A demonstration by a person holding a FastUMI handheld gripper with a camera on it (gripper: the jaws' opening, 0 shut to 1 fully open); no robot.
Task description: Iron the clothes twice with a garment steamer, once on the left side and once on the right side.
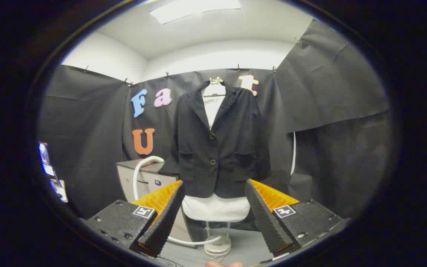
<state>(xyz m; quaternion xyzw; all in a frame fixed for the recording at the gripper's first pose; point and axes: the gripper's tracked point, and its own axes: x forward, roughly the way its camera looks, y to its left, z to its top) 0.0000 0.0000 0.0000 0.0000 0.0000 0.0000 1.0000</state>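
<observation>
The gripper (213, 218) is held level with its two black ridged fingers (163, 222) spread wide apart and nothing between them. Straight ahead, beyond the fingertips, a black buttoned blazer (219, 148) hangs over a white garment on a white dress form (215, 207) with a metal pole stand (218, 244); its long axis runs upright, from collar down to hem, and it is centred in the gap between the fingers. To the left of the blazer stands a grey cabinet-like steamer unit (146, 180), with a white curved hose (141, 172) looping up from it and trailing down toward the foot of the stand. The steamer's head cannot be made out. The hose lies left of and beyond the left finger, so a first reach would likely go that way before any pass over the blazer's left or right side.
</observation>
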